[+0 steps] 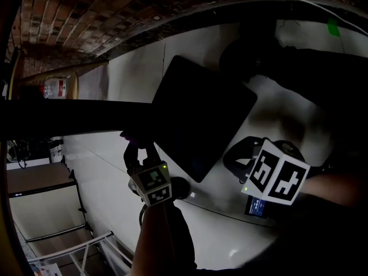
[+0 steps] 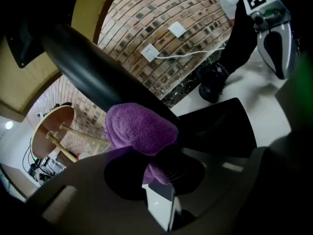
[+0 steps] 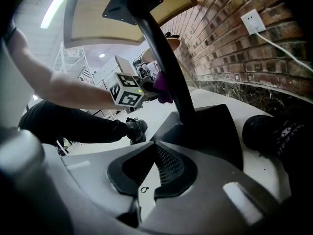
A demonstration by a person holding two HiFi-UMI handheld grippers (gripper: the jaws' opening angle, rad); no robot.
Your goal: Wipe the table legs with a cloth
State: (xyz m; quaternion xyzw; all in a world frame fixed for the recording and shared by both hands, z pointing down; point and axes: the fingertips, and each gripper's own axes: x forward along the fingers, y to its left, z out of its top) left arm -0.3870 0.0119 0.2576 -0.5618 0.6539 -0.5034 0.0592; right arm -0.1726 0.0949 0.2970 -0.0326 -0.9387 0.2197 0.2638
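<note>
A purple cloth [image 2: 139, 129] is bunched against the black table leg [image 2: 98, 72], which runs slantwise up to the wooden tabletop. My left gripper [image 2: 151, 165] is shut on the cloth's lower part. In the head view the left gripper [image 1: 138, 145] reaches up to the dark leg [image 1: 69, 117] left of the black base plate [image 1: 201, 114]. From the right gripper view I see the cloth [image 3: 163, 84] on the leg [image 3: 168, 67] and the left gripper's marker cube [image 3: 124, 92]. My right gripper [image 3: 152, 148] is shut and empty, hovering near the base plate [image 3: 215, 126].
A brick wall with two white sockets [image 2: 149, 53] and a cable stands behind the table. A round wooden table [image 2: 49, 126] lies tipped at the left. The person's black shoes [image 3: 274, 131] [image 3: 136, 129] rest on the white floor. A metal rack [image 1: 75, 240] stands at lower left.
</note>
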